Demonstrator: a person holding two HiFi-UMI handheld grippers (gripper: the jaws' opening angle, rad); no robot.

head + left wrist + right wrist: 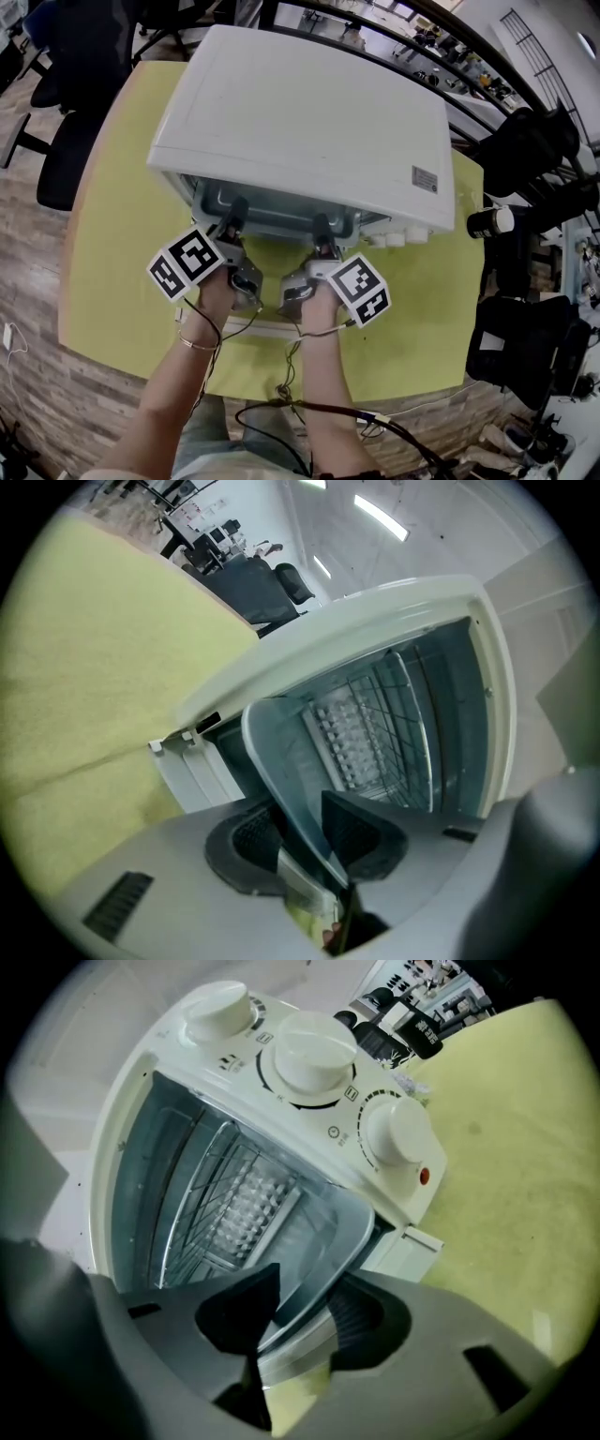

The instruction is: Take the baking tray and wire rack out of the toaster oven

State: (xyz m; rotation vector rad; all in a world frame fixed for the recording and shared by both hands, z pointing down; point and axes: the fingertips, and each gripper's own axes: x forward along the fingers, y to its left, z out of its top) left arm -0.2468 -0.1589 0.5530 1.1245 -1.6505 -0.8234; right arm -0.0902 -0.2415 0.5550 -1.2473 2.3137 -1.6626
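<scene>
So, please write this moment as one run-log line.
left gripper: shut on baking tray rim | right gripper: shut on same rim | tray: at toaster oven mouth | wire rack: inside oven

The person carries two grey plastic tools, the left tool (234,214) and the right tool (322,232), each with black ribbed pads (356,836) and a white cube (185,262) printed with black square markers. Black cables (281,412) trail back, and a thin bracelet (195,345) circles the left wrist.

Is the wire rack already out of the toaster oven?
No, the wire rack sits inside the toaster oven, behind the baking tray.
</scene>
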